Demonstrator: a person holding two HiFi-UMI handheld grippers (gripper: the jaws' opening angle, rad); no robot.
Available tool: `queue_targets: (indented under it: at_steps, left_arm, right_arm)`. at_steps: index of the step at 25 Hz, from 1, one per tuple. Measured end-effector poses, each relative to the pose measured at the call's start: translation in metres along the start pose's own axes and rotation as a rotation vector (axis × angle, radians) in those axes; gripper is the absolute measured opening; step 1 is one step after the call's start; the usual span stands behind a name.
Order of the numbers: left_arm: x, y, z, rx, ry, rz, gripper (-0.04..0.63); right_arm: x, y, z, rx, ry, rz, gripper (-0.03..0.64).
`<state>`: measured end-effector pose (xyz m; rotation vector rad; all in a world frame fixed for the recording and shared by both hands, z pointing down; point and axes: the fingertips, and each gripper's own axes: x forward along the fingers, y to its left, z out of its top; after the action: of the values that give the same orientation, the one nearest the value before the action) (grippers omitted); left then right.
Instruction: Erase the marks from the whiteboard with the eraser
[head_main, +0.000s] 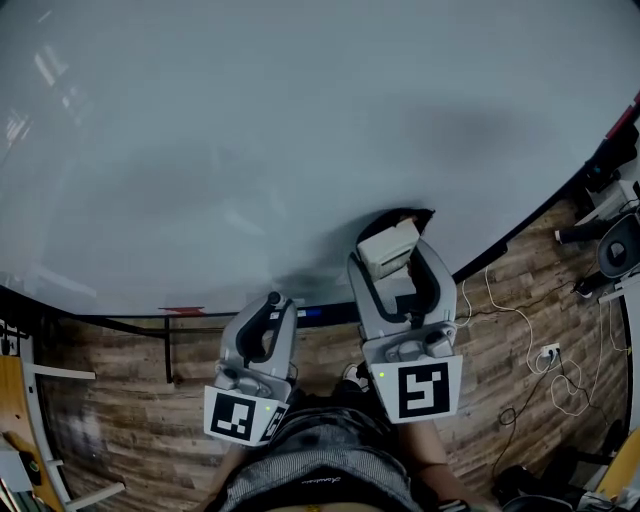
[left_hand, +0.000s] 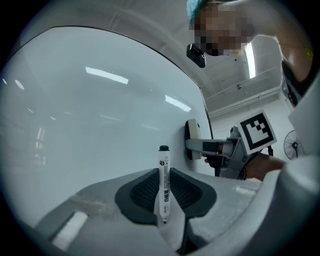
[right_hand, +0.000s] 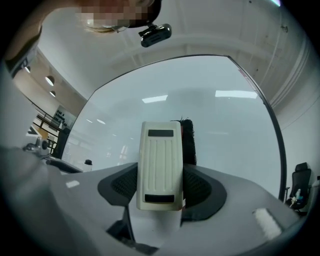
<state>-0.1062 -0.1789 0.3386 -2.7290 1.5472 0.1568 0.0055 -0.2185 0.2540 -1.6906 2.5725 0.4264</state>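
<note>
Here, the wiping step: the right gripper (head_main: 398, 258) is clenched on the eraser (head_main: 388, 245), reaching forward so the felt appears pressed to the whiteboard (head_main: 250, 140) near its lower right edge. The left gripper (head_main: 272, 303), held lower and nearer, grasps a marker (left_hand: 163, 182) upright (idle). No marks show, so the next move probably calls for only a checking pass, kept flat, or a lift-off.

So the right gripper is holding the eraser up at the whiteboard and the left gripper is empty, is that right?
Not quite: the left gripper is not empty. The left gripper view shows its jaws shut on a white marker with a black cap. The rest holds: the right gripper has the eraser at the whiteboard.
</note>
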Motion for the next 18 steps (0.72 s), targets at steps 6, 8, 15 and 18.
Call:
queue_targets:
  at_steps: [6,8,15,18]
  left_arm:
    - [0.003,-0.008,0.004,0.011,0.001,0.037,0.074]
    - [0.004,-0.007,0.003,0.014,0.005,0.042,0.074]
    - [0.002,-0.004,0.006,0.004,0.001,0.013,0.074]
    - [0.002,-0.006,0.004,0.004,-0.001,-0.003,0.074]
  right_arm:
    - [0.003,0.021,0.011,0.033,-0.05,0.109,0.258]
    - [0.002,0.02,0.009,0.034,-0.044,0.117,0.258]
    - [0.0,0.017,0.0,0.03,-0.014,0.098,0.258]
    - [-0.005,0.006,-0.012,0.039,0.024,0.057,0.258]
